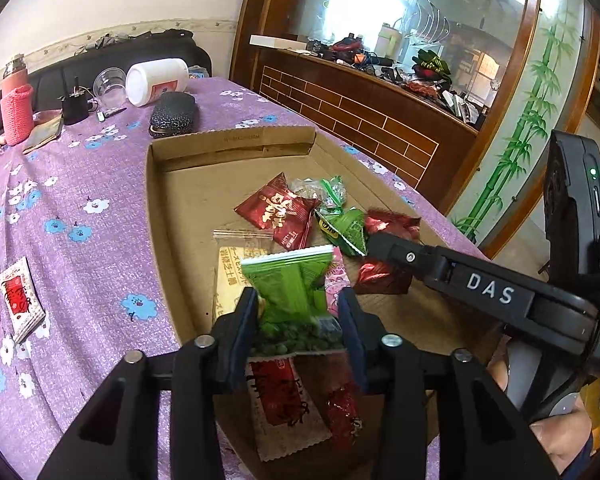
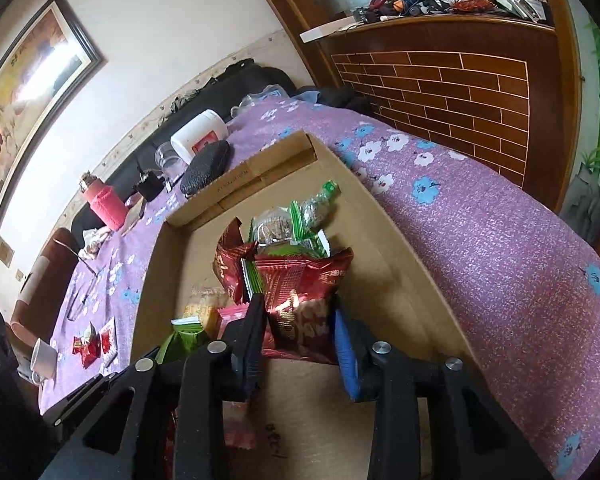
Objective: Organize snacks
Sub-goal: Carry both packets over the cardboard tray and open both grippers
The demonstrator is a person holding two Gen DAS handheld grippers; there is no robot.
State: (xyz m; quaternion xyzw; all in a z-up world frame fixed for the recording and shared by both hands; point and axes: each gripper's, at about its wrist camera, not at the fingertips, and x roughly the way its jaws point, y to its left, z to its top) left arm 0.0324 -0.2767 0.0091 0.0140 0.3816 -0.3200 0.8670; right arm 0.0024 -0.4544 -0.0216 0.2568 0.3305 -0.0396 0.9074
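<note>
My left gripper point(image 1: 298, 312) loosened around the green pea packet point(image 1: 290, 284), my right gripper point(image 2: 300, 326) around the red snack packet point(image 2: 300, 296), dropping both into the cardboard box point(image 1: 160, 208).

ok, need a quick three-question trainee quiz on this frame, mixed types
1. True or false: the green packet sits between the left claw's fingers.
2. Which packet is between the right claw's fingers? A yellow, B red, C pink.
3. Fill in: loose snacks lie inside a cardboard ___.
Key: 1 true; 2 B, the red packet; 3 box.
</note>
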